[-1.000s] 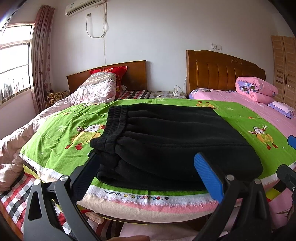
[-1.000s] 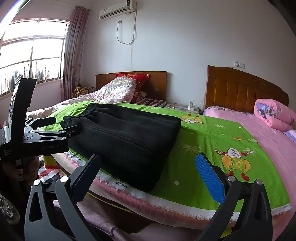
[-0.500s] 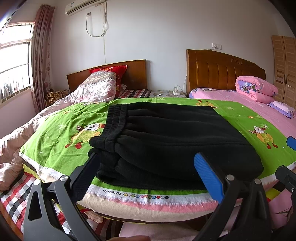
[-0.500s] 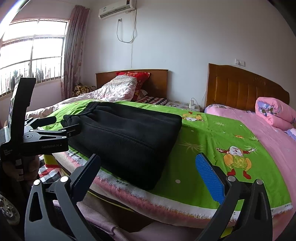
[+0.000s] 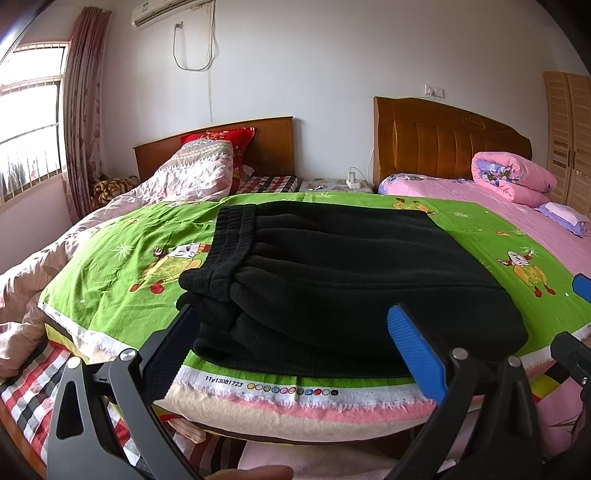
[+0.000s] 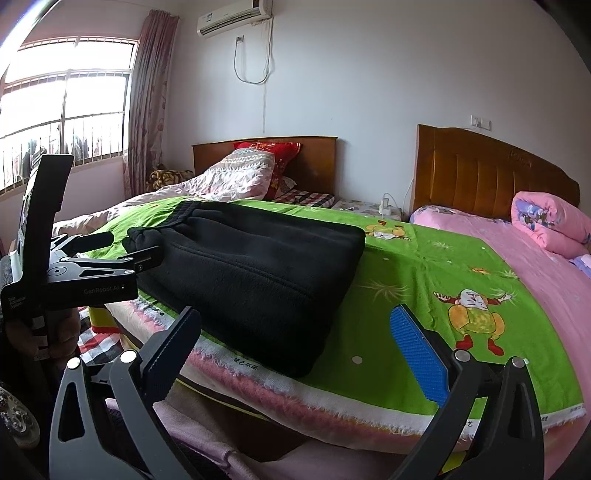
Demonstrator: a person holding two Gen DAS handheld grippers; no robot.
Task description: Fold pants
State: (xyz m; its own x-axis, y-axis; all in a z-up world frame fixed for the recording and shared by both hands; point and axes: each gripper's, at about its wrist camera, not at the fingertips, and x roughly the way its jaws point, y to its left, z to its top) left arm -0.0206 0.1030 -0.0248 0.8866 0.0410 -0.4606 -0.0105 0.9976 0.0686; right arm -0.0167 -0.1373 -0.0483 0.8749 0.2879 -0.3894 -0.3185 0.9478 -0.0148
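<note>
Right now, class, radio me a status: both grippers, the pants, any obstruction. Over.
Left gripper open, empty. Right gripper open, empty. Black pants lie folded on the green sheet, untouched. Nothing in the way.

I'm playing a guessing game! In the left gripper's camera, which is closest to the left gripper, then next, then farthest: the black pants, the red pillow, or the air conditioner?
Starting from the left gripper:
1. Black pants: right in front of it, folded on the green sheet.
2. Red pillow: farther back on the left, against the small bed's headboard.
3. Air conditioner: farthest, high on the back wall.
</note>
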